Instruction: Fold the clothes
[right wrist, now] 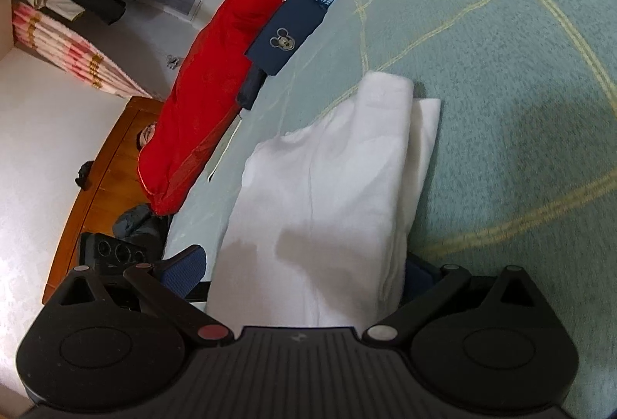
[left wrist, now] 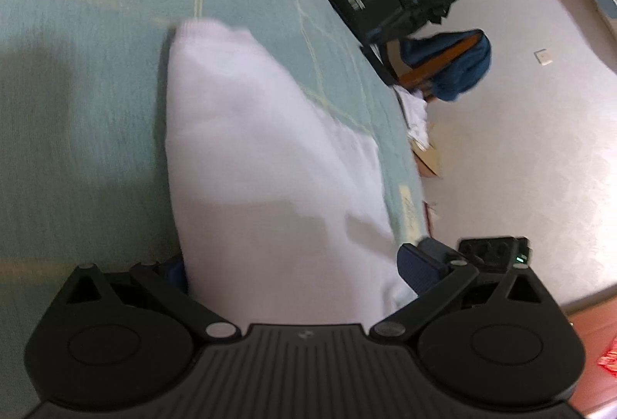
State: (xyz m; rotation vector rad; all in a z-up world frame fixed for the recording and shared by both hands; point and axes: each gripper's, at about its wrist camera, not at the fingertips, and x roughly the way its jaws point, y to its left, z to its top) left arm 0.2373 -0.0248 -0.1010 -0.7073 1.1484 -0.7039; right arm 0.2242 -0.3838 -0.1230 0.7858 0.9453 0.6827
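While both spread wide around the near end of the white garment (left wrist: 246,157) lying part-folded on the green bed cover (left wrist: 77,91), close left tool (left wrist: 293,268) and right tool (right wrist: 304,272) on all layers, then carry evenly toward far cuff.

white garment (right wrist: 327,195) folded long, layered, lying on green bedspread (right wrist: 501,91)
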